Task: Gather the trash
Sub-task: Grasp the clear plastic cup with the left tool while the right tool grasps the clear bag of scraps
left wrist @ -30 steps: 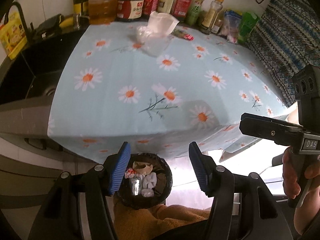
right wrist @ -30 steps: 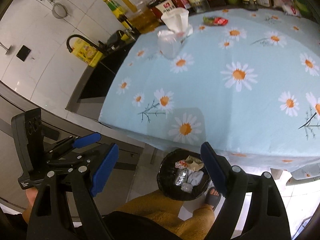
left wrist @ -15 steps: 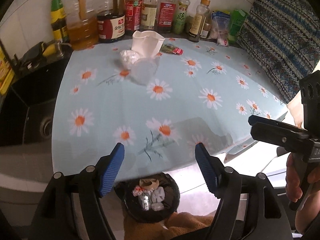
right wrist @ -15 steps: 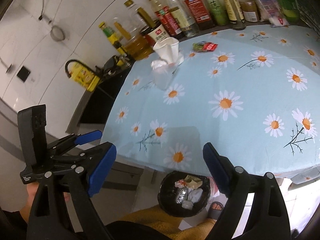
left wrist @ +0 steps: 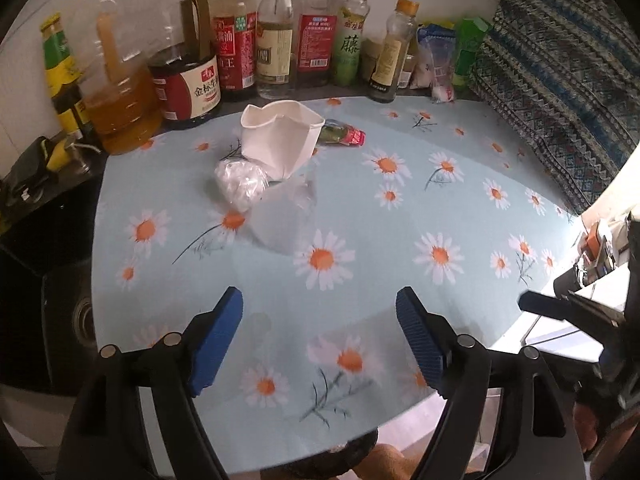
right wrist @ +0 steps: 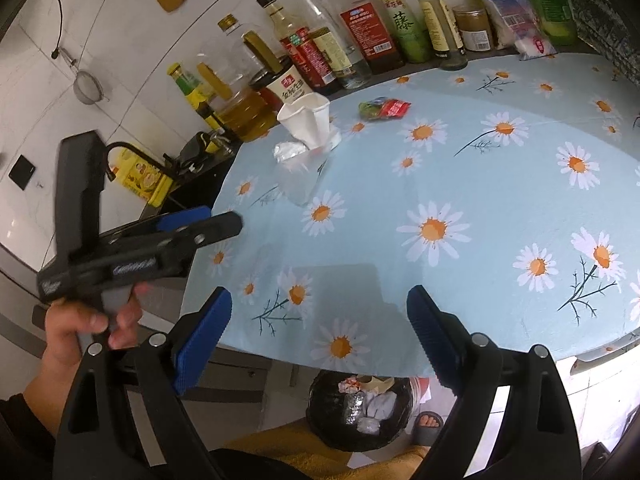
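Left gripper [left wrist: 320,336] opening and right gripper [right wrist: 320,330] spread, both empty, face the crushed paper cup [left wrist: 280,140] at upper centre, likely next for the bin [right wrist: 360,408] below.

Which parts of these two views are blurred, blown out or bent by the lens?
Left wrist view: lower-right corner beyond the table blown out white; bottles bow with fisheye curve; right gripper slightly smeared. Right wrist view: left gripper motion-blurred; crushed paper cup sharp; trash bin dim under the table edge.
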